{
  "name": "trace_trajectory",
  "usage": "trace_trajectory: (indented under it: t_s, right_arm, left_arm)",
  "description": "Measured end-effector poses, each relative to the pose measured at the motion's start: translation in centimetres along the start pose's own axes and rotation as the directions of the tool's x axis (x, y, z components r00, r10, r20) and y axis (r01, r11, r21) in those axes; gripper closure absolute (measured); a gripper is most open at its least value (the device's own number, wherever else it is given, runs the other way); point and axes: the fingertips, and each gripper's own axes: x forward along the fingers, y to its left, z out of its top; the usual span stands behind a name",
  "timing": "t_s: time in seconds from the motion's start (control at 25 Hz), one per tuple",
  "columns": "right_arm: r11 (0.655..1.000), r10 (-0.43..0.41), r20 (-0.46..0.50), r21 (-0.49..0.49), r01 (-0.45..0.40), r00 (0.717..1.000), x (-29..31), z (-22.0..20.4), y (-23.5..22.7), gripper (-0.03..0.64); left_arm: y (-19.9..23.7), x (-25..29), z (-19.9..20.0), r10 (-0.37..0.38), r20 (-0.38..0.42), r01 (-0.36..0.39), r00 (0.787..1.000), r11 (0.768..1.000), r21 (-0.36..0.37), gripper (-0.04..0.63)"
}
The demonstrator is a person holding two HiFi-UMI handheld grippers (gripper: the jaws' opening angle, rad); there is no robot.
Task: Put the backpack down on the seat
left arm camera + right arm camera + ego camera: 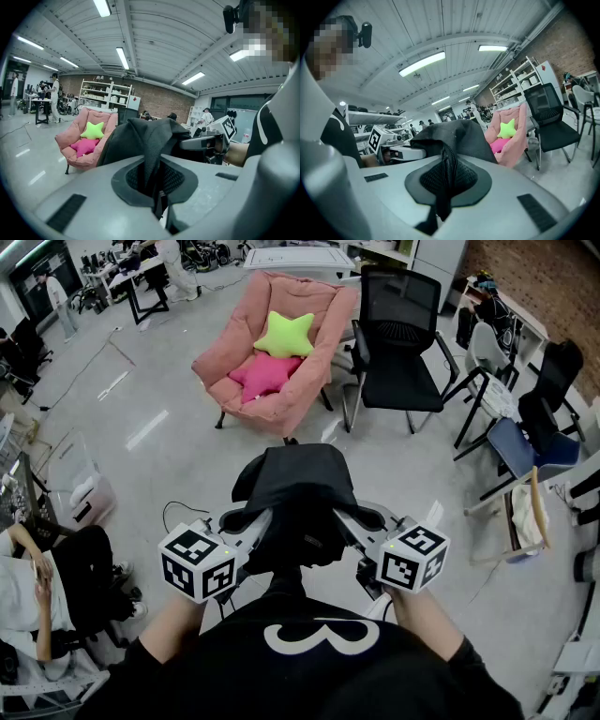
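Note:
A black backpack [298, 488] hangs in the air in front of me, held from both sides. My left gripper [251, 529] is shut on a mesh strap of the backpack [145, 136], pinched at the jaws [157, 185]. My right gripper [354, 529] is shut on another strap of the backpack [452, 133], which runs down between its jaws [444, 185]. The seat, a pink padded armchair [309, 390], stands a few steps ahead on the floor. On it lie a green star cushion [284, 334] and a pink star cushion [262, 374]. The armchair [75, 157] also shows in the left gripper view.
A black office chair [398, 343] stands right of the armchair. More chairs, one with a blue seat [520, 448], crowd the right side. A person [37, 587] sits at the near left beside a clear box [80, 491]. Desks and people fill the far left.

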Motion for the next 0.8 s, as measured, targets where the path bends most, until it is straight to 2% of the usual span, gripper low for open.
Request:
trace_trajectory:
  t_s: [0.4,0.8]
  right_arm:
    - [0.999,-0.033,-0.022,0.041,0.034,0.999,3.8,0.6,-4.7,0.603]
    - [0.993,-0.032,-0.086,0.108,0.041,0.996,12.6,2.6,-11.9,0.603]
  left_arm:
    - [4.5,4.3,0.5,-0.034,-0.025,0.033,0.999,0.999,-0.026,0.583]
    - [14.5,10.8,2.1,-0.059,-0.076,0.052,0.995,0.994,-0.091,0.583]
